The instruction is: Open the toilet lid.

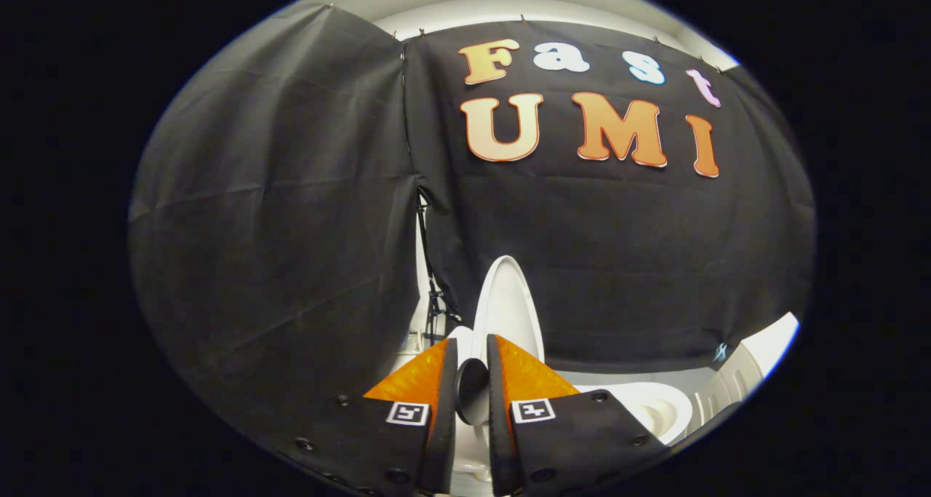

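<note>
The toilet lid [507, 304] stood raised, edge-on, above the toilet bowl [658, 410]. The gripper [471, 351] had its jaws nearly together, seemingly clamped on its rim; stiff, light, slippery plastic.

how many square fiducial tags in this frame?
2. One tag sits on the left finger, the other tag on the right finger of the gripper, whose fingers stand close together around the raised toilet lid's edge. Others may be hidden.
</note>
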